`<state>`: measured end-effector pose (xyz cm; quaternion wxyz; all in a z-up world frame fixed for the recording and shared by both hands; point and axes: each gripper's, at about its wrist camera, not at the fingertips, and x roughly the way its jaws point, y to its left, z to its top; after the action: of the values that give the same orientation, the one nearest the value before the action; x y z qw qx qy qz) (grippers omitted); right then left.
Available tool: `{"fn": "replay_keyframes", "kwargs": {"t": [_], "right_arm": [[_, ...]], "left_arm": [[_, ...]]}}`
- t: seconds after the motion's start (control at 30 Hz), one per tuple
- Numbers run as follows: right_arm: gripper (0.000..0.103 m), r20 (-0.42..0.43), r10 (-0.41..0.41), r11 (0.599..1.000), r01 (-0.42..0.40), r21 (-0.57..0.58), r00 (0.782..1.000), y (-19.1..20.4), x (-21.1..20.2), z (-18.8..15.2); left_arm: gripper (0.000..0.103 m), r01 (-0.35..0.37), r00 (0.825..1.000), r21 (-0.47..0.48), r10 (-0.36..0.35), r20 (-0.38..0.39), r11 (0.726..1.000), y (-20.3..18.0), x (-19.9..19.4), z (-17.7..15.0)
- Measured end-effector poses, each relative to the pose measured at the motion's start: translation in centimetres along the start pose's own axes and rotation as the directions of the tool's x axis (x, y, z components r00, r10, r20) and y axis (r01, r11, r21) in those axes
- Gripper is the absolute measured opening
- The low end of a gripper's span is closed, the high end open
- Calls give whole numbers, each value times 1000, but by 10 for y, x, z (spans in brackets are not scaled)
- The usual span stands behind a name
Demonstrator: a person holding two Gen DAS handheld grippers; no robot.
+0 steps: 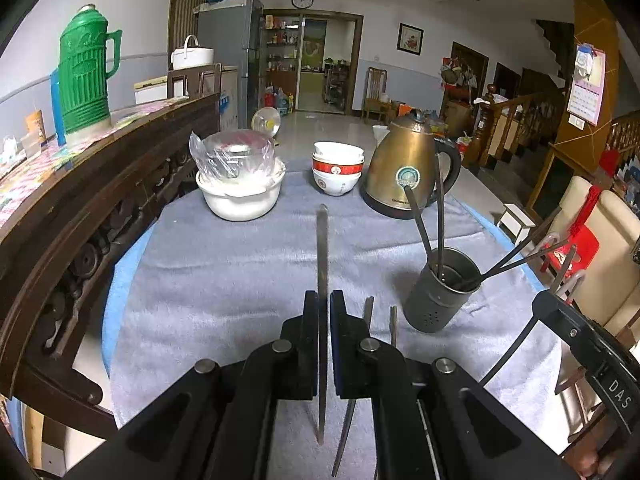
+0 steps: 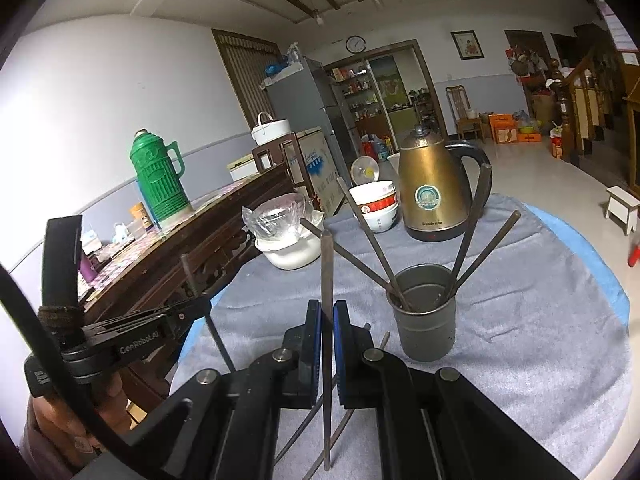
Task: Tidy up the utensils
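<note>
Over grey cloth (image 1: 224, 272), left gripper (image 1: 323, 312) grasping chopstick (image 1: 322, 240), right gripper (image 2: 327, 320) clenched on seemingly another chopstick (image 2: 326, 272), beside holder (image 2: 426, 320).

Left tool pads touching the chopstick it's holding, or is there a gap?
Touching. In the left wrist view the left tool is shut on a chopstick: both pads press its sides with no gap, and it sticks up clear of the gray cloth.

Loose chopsticks (image 1: 344, 436) on the towel run under the fingers (image 1: 310, 344).
</note>
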<state>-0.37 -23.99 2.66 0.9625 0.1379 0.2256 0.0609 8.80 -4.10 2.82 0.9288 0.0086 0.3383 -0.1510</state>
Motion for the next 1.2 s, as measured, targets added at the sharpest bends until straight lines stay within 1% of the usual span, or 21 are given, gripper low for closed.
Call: {"fn": "replay_keyframes", "kwargs": {"t": [0.17, 0.3, 0.47, 0.53, 0.63, 0.67, 0.7, 0.77, 0.87, 0.93, 0.97, 1.0, 1.07, 1.13, 1.17, 1.2], "right_arm": [[6, 17, -1, 1000, 1, 2, 1000, -1, -4, 2], [6, 44, -9, 1000, 9, -7, 999, -1, -10, 5], [6, 49, -7, 1000, 8, -4, 999, -4, -13, 8], [6, 37, -12, 1000, 12, -4, 999, -6, -12, 7], [6, 21, -15, 1000, 15, 3, 1000, -11, -10, 6], [6, 21, -16, 1000, 16, 7, 1000, -12, -11, 5], [6, 20, -17, 1000, 17, 12, 1000, -13, -11, 5], [6, 18, -15, 1000, 14, 27, 1000, -16, -11, 6], [6, 21, -28, 999, 28, 20, 999, -17, -12, 5], [6, 17, -30, 999, 30, 30, 999, -21, -13, 3], [6, 14, -30, 999, 30, 35, 999, -22, -12, 3], [6, 12, -34, 999, 33, 37, 999, -23, -12, 2], [6, 6, -39, 998, 38, 44, 999, -27, -12, 0], [6, 0, -40, 998, 39, 58, 999, -32, -13, -2], [6, -2, -38, 997, 38, 65, 999, -34, -13, -2], [6, -4, -36, 997, 36, 73, 999, -37, -14, -2]], "left_arm": [[6, -40, 999, 34, 39, 21, 999, -6, -5, 2], [5, -56, 998, 48, 54, 29, 997, -11, -8, 5], [6, -67, 997, 66, 65, 40, 996, -14, -10, 6], [6, -64, 998, 60, 63, 21, 996, -9, -6, 7], [5, -41, 998, -7, 40, -44, 999, 13, 7, 7], [6, -15, 996, -38, 12, -84, 999, 24, 16, 7], [10, 6, 992, -64, -14, -128, 998, 32, 26, 8], [12, 9, 976, -146, -40, -215, 989, 53, 52, 6], [12, 28, 955, -229, -94, -283, 973, 70, 85, 6], [15, 36, 948, -254, -114, -297, 967, 71, 101, 8], [24, 63, 943, -265, -144, -299, 962, 69, 113, 11], [33, 75, 940, -270, -158, -301, 960, 65, 122, 11], [34, 93, 936, -300, -186, -298, 949, 60, 142, 13], [34, 104, 923, -321, -211, -321, 941, 55, 162, 18], [34, 85, 918, -326, -202, -342, 941, 51, 175, 18], [34, 69, 917, -319, -186, -354, 945, 46, 187, 19]]}}
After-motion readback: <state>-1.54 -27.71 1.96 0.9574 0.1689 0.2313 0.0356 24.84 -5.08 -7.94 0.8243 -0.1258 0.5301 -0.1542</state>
